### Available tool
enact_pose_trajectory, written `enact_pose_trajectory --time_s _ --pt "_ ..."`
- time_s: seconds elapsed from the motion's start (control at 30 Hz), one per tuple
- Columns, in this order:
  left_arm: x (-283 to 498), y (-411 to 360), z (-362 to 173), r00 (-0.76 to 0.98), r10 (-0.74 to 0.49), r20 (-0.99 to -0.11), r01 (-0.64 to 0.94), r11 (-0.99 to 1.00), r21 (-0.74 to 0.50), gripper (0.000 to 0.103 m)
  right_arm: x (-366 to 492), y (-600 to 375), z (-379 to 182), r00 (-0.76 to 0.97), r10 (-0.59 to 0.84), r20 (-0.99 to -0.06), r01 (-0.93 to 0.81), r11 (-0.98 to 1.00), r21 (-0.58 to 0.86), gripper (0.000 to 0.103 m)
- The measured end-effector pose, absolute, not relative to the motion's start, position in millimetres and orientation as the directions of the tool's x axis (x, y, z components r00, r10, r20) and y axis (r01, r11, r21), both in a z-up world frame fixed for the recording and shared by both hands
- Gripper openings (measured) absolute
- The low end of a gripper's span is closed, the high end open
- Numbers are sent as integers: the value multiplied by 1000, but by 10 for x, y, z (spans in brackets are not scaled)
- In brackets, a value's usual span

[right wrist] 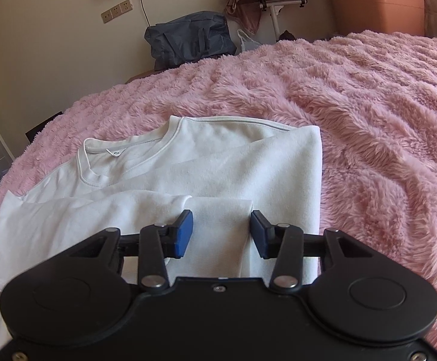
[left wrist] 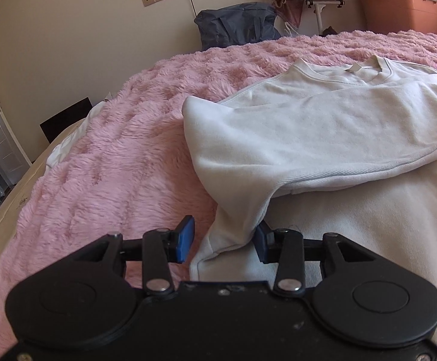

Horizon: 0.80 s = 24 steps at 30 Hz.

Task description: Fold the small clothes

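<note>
where white shirt (right wrist: 206,165) lies | pink fuzzy blanket (right wrist: 369,114) | beige wall (left wrist: 68,45)

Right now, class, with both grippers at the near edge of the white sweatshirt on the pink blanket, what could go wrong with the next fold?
1. The left gripper has cloth touching only one of its pads, so it may close on a thin edge and slip.
2. The sleeves already folded across the sweatshirt lie loose; lifting the hem could shake them open.
3. The fluffy blanket may drag on the cloth and wrinkle the fold.
</note>
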<state>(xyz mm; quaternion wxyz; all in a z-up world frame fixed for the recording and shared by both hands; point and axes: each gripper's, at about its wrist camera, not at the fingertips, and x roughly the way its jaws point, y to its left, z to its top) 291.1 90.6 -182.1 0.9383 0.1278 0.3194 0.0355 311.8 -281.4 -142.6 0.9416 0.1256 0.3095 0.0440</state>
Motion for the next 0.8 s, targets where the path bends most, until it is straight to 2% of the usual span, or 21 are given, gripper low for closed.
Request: enact_pose_trajectory --time_s 0.03,0.07,0.1,0.2,0.27,0.37,0.47,0.63,0.8 --pt "2913 909 -1819 795 154 -587 7 965 262 36 3129 -2814 -1427 804 159 -574 -3 965 263 21" --pt "2913 915 -1814 794 160 -586 -2 965 260 21 3131 -2814 -1425 807 151 -571 2 966 258 7" --pt "2902 916 -1800 791 183 -584 -27 964 265 12 3127 -2818 -1420 809 154 -567 -1 965 261 7" --pt "2852 932 -1743 804 231 -548 -89 958 274 5 3064 -2834 -1369 827 157 -540 -2 961 276 7" --pt "2783 941 -1675 819 253 -516 -127 955 267 6 3013 -2855 -1300 845 146 -515 7 959 284 7" --pt "2763 936 -1715 802 261 -537 -138 956 259 7 2936 -2873 -1171 871 147 -468 -4 956 292 7" --pt "2792 1051 -1824 759 238 -606 -173 971 166 10 2983 -2853 -1203 858 114 -501 26 964 264 6" --pt "2855 1242 -1900 723 190 -664 -228 973 30 15 3028 -2910 -1541 826 73 -560 88 963 255 4" --pt "2742 1226 -1822 721 181 -669 -226 974 20 17 2993 -2889 -1533 835 46 -549 125 955 270 5"
